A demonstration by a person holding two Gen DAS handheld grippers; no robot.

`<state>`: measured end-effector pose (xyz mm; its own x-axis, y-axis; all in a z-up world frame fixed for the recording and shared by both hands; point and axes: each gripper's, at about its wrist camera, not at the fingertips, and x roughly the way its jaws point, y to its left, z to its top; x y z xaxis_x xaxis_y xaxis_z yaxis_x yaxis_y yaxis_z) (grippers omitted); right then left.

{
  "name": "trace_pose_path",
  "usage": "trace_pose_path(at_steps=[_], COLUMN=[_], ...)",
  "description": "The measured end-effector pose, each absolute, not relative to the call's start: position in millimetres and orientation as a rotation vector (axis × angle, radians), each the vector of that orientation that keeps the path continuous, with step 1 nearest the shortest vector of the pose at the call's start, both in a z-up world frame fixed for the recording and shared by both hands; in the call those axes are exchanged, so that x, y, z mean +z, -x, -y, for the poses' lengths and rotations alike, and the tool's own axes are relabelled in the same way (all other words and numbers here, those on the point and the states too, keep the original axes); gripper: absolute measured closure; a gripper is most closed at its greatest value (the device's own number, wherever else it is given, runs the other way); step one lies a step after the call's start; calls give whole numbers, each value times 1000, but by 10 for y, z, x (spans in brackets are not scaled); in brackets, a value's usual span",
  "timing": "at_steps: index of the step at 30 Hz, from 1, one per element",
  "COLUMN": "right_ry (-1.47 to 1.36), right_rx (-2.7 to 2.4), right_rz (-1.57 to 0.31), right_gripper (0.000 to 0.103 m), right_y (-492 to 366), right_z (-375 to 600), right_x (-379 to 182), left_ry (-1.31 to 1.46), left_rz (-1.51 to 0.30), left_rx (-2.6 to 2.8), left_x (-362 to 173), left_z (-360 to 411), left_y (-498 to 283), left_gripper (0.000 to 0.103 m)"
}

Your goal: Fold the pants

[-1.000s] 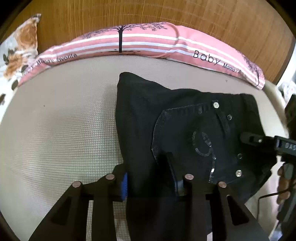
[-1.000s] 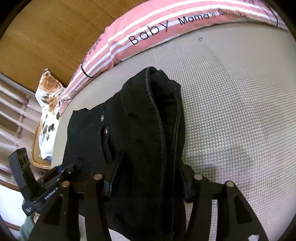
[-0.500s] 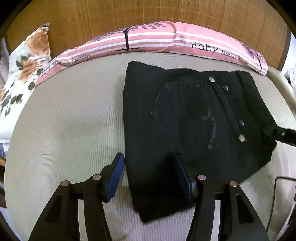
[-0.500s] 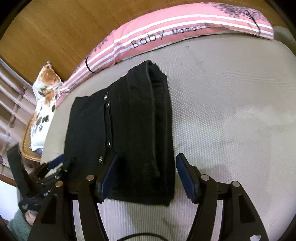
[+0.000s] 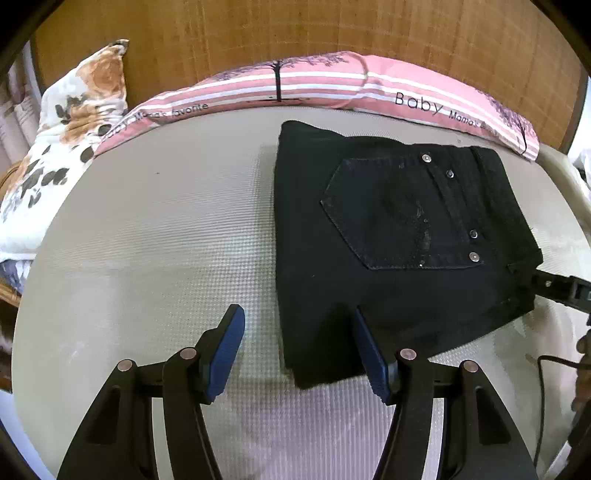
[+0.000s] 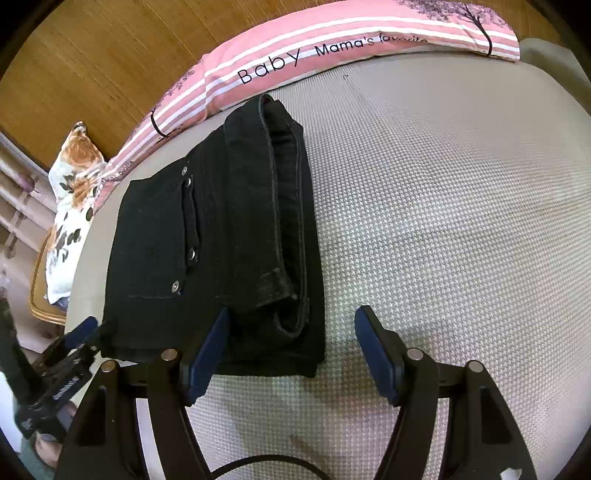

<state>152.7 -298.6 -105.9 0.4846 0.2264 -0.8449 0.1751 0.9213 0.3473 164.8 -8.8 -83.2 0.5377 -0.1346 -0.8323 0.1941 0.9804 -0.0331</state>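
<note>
The black pants point(image 5: 388, 240) lie folded into a compact stack on the beige mattress point(image 5: 166, 240), back pocket and metal studs facing up. My left gripper point(image 5: 297, 339) is open and empty, just short of the stack's near left corner. In the right wrist view the pants point(image 6: 221, 240) show their layered waistband edge. My right gripper point(image 6: 291, 339) is open and empty at the stack's near right corner. Each gripper shows at the edge of the other's view: the right one point(image 5: 561, 291), the left one point(image 6: 70, 347).
A pink striped pillow point(image 5: 314, 81) lies along the far edge against the wooden headboard point(image 5: 295, 29). A floral pillow point(image 5: 66, 140) sits at the far left. A black cable point(image 5: 554, 365) runs near the right edge. The mattress edge is close on the left in the right wrist view.
Both grippers have opened and let go of the pants, then drawn back toward me. The pants now lie flat and still on the mattress.
</note>
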Motion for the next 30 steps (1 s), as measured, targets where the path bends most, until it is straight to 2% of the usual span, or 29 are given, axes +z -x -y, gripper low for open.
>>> trace_pose_path(at_steps=[11,20,30], right_ry=[-311,-108,-93], right_rx=[9,-24,-33], right_rz=[-989,-846,-827], right_gripper=[36,11,8], right_y=[-1306,-988,-741], right_z=[2768,2337,2216], right_x=[-701,-299,-261], left_ry=[-47,-71,-85], left_rz=[-968,-905,-881], left_rx=[-106,-70,-71], left_x=[-647,-471,-428], left_z=[14,170,259], left_y=[-1273,-995,-854], left_gripper=[38,32,32])
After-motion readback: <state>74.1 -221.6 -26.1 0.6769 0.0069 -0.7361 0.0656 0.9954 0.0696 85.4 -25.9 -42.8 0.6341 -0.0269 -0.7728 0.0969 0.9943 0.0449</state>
